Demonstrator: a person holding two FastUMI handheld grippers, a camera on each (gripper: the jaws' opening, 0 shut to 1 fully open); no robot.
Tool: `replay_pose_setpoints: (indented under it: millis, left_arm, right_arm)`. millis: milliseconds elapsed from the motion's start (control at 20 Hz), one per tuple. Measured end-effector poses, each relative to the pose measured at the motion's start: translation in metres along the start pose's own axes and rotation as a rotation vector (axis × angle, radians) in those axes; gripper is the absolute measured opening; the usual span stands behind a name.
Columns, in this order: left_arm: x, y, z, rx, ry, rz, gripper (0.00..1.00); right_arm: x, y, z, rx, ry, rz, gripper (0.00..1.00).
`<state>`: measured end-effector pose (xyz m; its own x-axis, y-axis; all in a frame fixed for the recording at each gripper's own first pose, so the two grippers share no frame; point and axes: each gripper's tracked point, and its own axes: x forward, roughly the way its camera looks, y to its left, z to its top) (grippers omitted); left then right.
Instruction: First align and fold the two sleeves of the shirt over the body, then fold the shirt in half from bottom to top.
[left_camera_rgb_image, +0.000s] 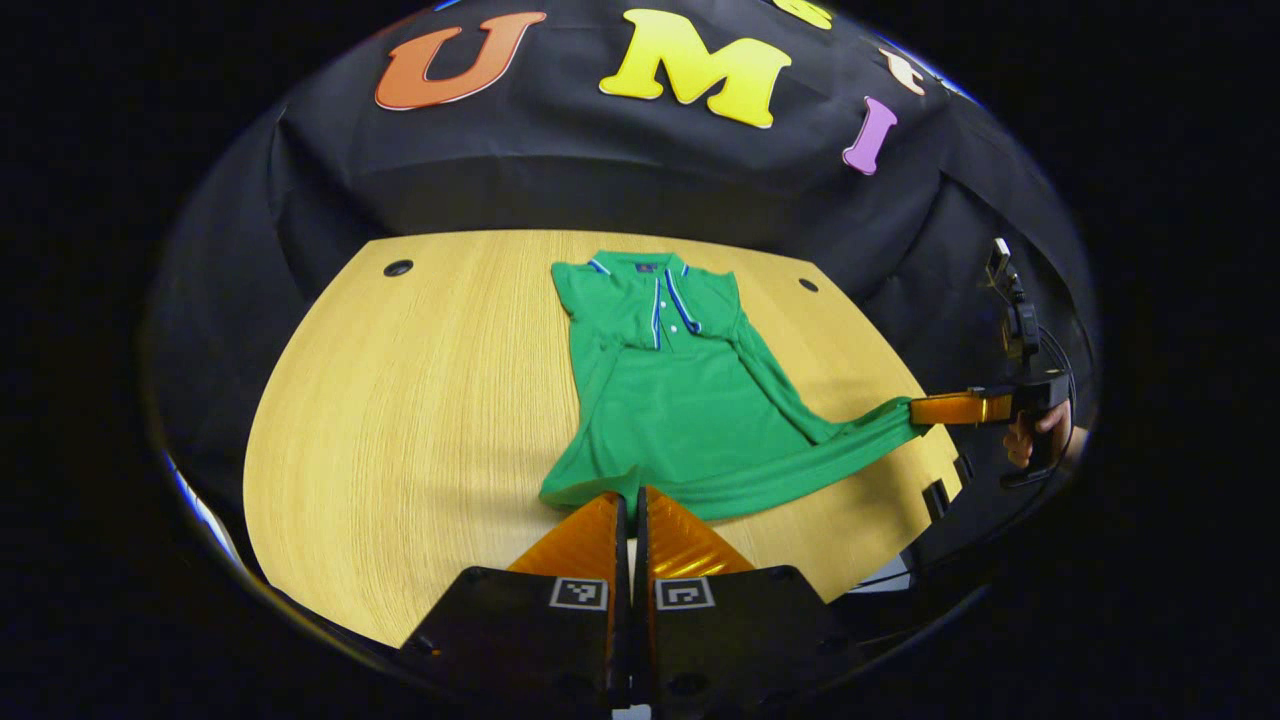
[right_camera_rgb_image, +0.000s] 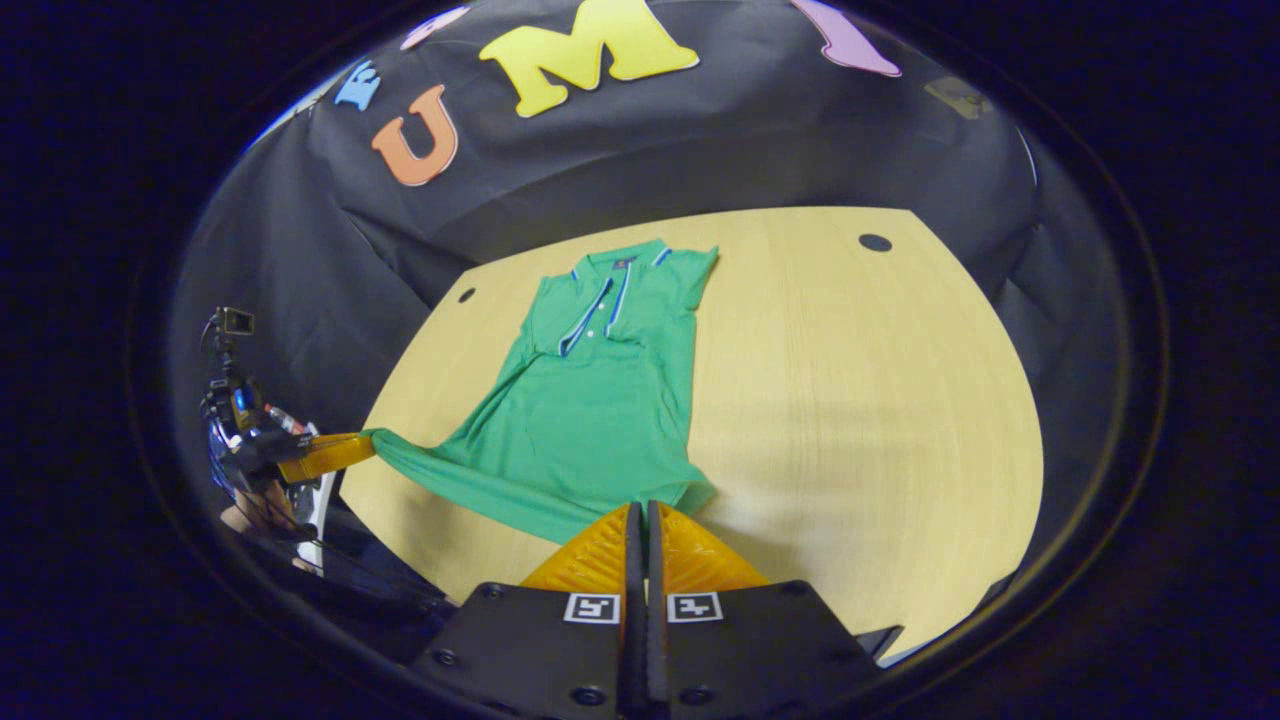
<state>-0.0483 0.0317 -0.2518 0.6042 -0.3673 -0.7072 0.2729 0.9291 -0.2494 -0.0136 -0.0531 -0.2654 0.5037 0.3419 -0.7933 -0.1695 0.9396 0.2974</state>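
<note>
Wooden table (left_camera_rgb_image: 400, 400), both tools pinching shirt (left_camera_rgb_image: 680, 400) hem

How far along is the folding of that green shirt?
Both sleeves of the green polo shirt already lie folded over its body on the wooden table. In hand: the left gripper and right gripper each pinch a bottom hem corner. Left: carrying the hem up to the collar.

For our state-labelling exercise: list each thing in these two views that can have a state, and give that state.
Green polo shirt: flat on the table, sleeves folded over the body, bottom hem lifted at both corners.
Left gripper: jaws shut on the shirt's hem corner.
Right gripper: jaws shut on the other hem corner.
Wooden table: bearing the shirt.
</note>
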Motion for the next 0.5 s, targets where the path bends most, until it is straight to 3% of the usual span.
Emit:
replay_pose_setpoints:
  millis: [500]
  left_arm:
    - [0.040, 0.010, 0.135, 0.032, -0.142, -0.012, 0.03]
  right_arm:
    - [0.012, 0.000, 0.155, -0.049, -0.158, 0.007, 0.03]
